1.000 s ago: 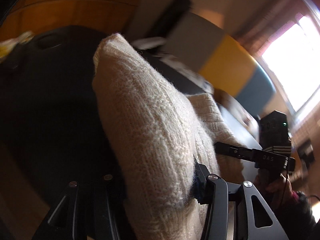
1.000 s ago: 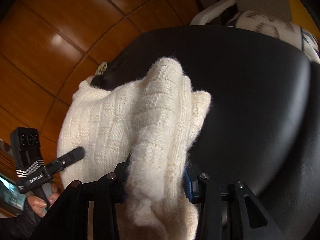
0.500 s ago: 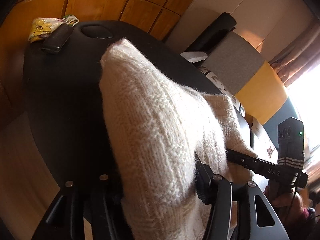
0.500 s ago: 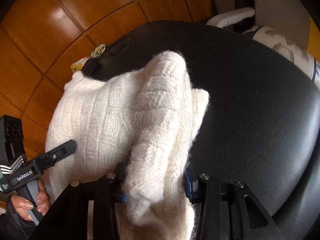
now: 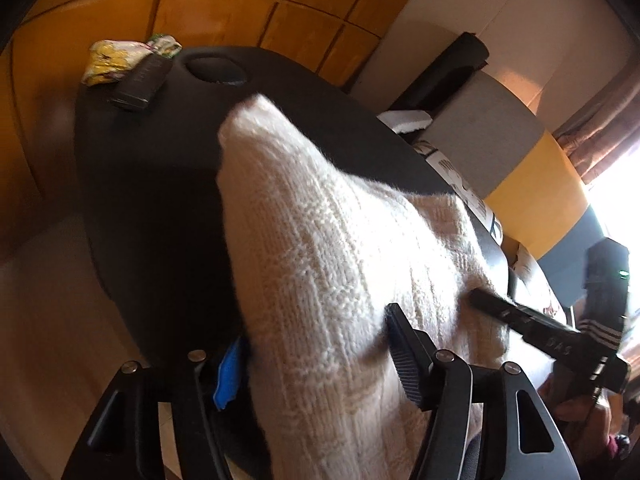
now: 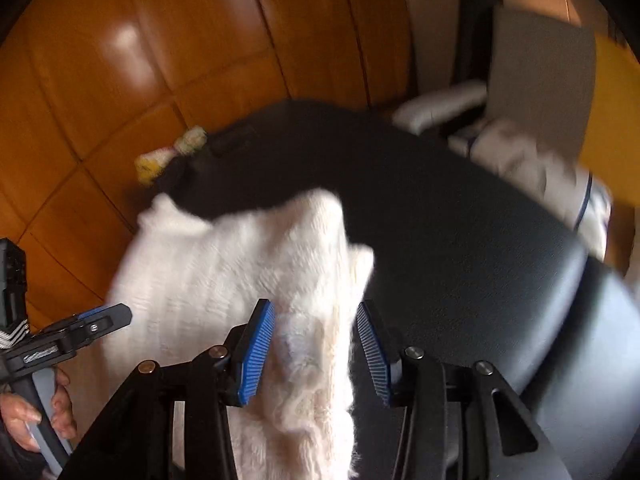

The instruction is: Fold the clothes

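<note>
Cream knit sweater: draped over black worktop, toward near edge. Soft, bulky, limp, non-slip; best gripped at doubled fold edges. Left hand-held gripper: opening, knit between pads. Right hand-held gripper: opening, pads clear of fold.

Lit by overexposed window at right edge; glare on wood panelling; right wrist view motion-blurred; dark, fisheye-curved corners.
</note>
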Demonstrator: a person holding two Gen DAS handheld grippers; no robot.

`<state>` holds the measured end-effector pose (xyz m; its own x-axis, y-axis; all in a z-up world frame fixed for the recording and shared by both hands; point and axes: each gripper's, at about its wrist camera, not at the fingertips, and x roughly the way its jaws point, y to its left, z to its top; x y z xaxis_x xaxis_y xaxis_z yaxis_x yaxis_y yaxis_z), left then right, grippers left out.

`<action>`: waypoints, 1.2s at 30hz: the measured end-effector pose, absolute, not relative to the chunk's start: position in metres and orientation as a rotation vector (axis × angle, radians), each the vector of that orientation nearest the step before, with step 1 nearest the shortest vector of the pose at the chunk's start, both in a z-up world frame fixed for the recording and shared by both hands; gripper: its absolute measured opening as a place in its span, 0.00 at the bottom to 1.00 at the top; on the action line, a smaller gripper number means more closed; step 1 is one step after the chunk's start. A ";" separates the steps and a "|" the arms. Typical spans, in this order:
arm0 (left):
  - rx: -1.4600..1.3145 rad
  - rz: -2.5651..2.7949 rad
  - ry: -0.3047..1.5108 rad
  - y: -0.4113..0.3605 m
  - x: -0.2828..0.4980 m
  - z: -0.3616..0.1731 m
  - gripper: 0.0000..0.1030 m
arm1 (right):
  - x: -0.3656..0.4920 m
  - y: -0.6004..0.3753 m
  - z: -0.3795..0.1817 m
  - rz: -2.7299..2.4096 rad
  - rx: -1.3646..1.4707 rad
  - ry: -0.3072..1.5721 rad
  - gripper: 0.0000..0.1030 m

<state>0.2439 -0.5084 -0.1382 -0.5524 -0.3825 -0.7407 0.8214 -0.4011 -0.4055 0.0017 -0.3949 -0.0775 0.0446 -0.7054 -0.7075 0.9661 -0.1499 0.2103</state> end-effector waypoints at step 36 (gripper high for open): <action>0.649 -1.928 0.519 -0.395 0.248 -0.048 1.00 | 0.086 -0.326 -0.081 -1.561 0.791 0.396 0.46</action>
<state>0.2482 -0.3951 -0.0476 -0.3608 -0.6776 -0.6408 0.9079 -0.4125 -0.0749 0.0862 -0.3261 -0.0807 0.0162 -0.7293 -0.6841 0.9673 -0.1618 0.1953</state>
